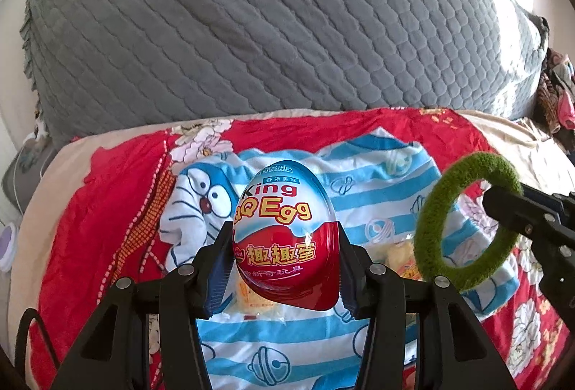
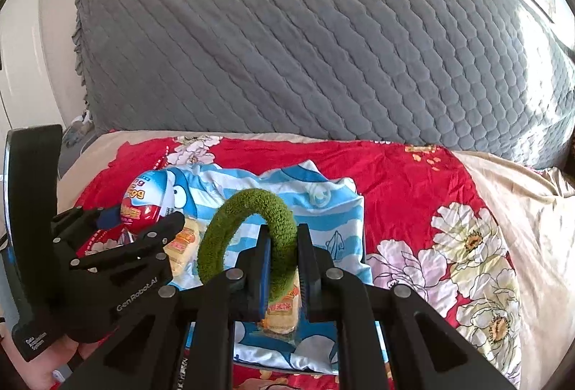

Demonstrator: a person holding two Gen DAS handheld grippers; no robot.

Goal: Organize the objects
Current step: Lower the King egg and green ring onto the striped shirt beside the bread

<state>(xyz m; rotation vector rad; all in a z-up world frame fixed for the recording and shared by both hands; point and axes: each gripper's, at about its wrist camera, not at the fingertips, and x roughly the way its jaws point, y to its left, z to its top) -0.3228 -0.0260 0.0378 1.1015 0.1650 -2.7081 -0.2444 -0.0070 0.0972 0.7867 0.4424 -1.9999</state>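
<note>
Egg (image 1: 287,235) upright between left fingers (image 1: 219,267), narrow end up

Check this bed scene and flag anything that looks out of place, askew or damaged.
Nothing looks damaged or spilled. The left claw grips the toy egg upright; the right claw pinches the green fuzzy ring. The Doraemon striped cloth lies rumpled on the red floral bedspread, with yellow snack packets on it.

Left gripper (image 1: 285,246) jaws clamped; right gripper (image 2: 284,260) jaws clamped.
</note>
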